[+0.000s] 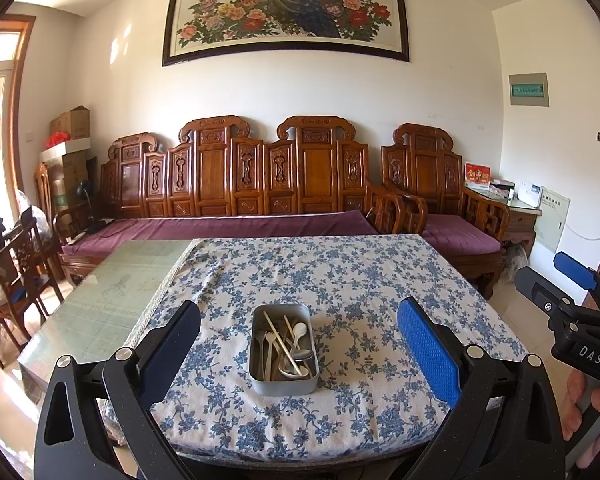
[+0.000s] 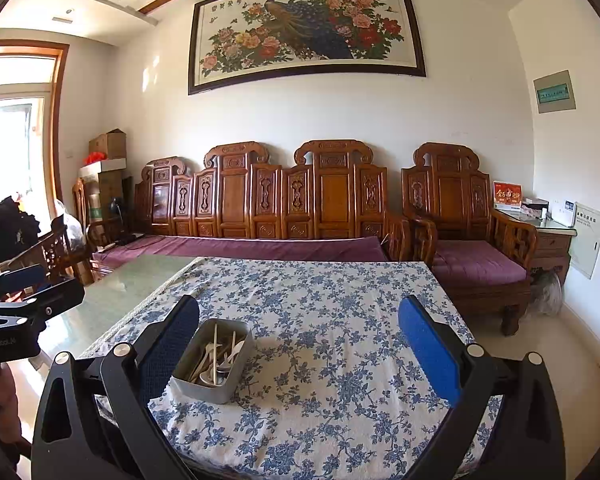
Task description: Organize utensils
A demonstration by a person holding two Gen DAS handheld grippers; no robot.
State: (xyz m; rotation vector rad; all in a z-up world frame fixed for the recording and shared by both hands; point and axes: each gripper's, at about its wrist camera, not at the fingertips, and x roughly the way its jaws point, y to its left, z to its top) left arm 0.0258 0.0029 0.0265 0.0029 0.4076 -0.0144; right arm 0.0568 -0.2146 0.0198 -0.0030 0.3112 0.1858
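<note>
Grey metal tin (image 1: 284, 350) near the front edge of the blue-flowered tablecloth (image 1: 340, 280), loaded with white spoons (image 1: 300, 330) and pale chopsticks (image 1: 282, 342). Left gripper (image 1: 298, 344) held above the table, fingers spread wide, empty, tin framed between them. Right gripper (image 2: 300, 344) likewise agape, empty, tin beside its left finger (image 2: 172, 344).

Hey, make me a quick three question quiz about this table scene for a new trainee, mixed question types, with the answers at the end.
1. True or false: the left gripper is shut on a spoon.
2. Where do the utensils lie? A) loose on the tablecloth B) inside the metal tin C) on the sofa
3. Fill in: in the right wrist view, the tin sits nearer the right gripper's ____ finger.

Key: 1. False, both grippers are open and empty. 2. B. 3. Left.
</note>
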